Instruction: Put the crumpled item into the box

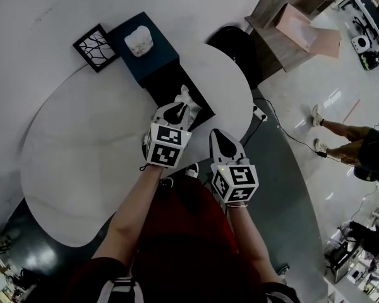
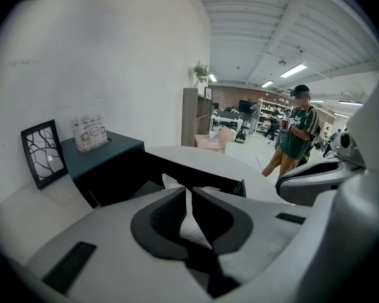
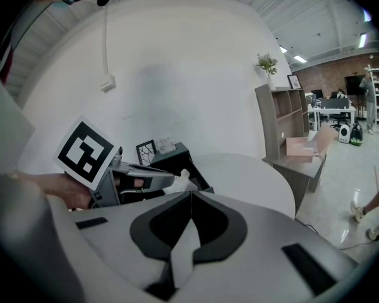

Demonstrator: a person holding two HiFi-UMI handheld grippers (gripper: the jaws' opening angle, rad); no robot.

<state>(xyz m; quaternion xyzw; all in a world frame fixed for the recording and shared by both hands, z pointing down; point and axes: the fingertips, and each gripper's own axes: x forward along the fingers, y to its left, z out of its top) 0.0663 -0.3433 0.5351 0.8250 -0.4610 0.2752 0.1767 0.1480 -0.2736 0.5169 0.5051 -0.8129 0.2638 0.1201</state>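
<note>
Crumpled item (image 1: 187, 97) is seen in the head view as a white wad at the tip of the left gripper (image 1: 179, 108), over the open black box (image 1: 169, 82) on the white table (image 1: 82, 163). A teal box (image 1: 156, 55) stands against the black one, and a patterned frame (image 1: 96, 47) leans just beside that. The right gripper (image 1: 216, 137) is held near the left one, short of the box, with nothing seen in it.

In the left gripper view, the jaws of the left gripper (image 2: 189, 191) are drawn almost together, and the item (image 2: 170, 182) is pinched at their tips, a white corner showing above them. The dark wall of the box (image 2: 199, 173) lies directly beyond, so the item is judged to be at or just over the opening, though it cannot be told whether it is inside the rim.

In the right gripper view, the right gripper (image 3: 191, 194) is closed with its jaws meeting and nothing caught between them. The left gripper (image 3: 167, 180) is seen from the side with the item (image 3: 182, 180) at its tip, above the box (image 3: 199, 180).

The pick-up and the carry are judged done. What is left is for the left jaws to be parted so that the item drops in.
</note>
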